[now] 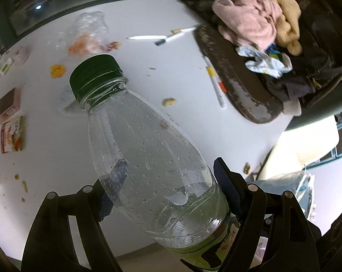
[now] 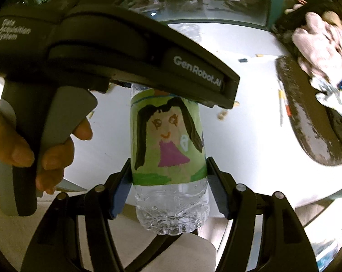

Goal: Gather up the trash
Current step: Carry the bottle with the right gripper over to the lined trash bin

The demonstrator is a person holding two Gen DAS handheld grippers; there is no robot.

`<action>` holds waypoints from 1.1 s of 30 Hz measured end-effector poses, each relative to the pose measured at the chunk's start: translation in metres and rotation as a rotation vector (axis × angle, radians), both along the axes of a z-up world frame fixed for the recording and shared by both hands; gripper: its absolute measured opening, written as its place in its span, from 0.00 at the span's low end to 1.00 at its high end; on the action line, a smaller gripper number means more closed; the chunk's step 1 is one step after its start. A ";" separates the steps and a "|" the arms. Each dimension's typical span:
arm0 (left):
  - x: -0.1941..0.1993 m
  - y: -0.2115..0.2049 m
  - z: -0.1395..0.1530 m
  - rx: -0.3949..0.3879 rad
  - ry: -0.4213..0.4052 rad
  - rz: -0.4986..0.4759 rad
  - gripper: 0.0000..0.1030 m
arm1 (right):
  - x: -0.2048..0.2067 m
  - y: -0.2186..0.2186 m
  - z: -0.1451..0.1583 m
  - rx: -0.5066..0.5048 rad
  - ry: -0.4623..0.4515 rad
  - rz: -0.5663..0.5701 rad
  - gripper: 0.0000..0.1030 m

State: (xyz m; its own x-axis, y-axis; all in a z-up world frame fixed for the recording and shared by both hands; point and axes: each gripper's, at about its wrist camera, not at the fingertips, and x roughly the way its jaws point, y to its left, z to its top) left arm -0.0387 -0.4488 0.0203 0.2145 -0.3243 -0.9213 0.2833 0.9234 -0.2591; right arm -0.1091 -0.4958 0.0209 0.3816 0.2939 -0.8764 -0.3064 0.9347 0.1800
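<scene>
A clear plastic bottle (image 1: 143,136) with a dark green cap (image 1: 96,74) and droplets inside hangs tilted above the white table (image 1: 159,68). My left gripper (image 1: 166,185) is shut on its clear body, blue pads on both sides. In the right wrist view the same bottle (image 2: 168,140) shows a green label with a drawn girl. My right gripper (image 2: 168,176) is shut on this lower part, just above the ribbed base. The left gripper's black body (image 2: 125,52) crosses above the bottle, held by a person's hand (image 2: 12,140).
On the table lie a crumpled clear wrapper (image 1: 87,31), pens (image 1: 146,37), a marker (image 1: 216,83), scattered crumbs (image 1: 169,101) and small boxes (image 1: 12,136) at the left. A dark bag (image 1: 239,79) with pink cloth (image 1: 250,15) and crumpled paper (image 1: 266,61) sits at the right.
</scene>
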 end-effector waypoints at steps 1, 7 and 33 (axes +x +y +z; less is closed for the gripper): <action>-0.002 -0.007 -0.001 -0.001 0.002 -0.016 0.74 | -0.003 -0.005 0.000 -0.001 -0.002 -0.015 0.59; -0.016 -0.054 -0.011 -0.010 0.044 -0.150 0.74 | -0.023 -0.026 0.000 -0.005 0.021 -0.153 0.59; -0.099 -0.200 0.014 -0.009 -0.021 -0.800 0.74 | -0.105 -0.068 0.017 -0.022 -0.064 -0.801 0.59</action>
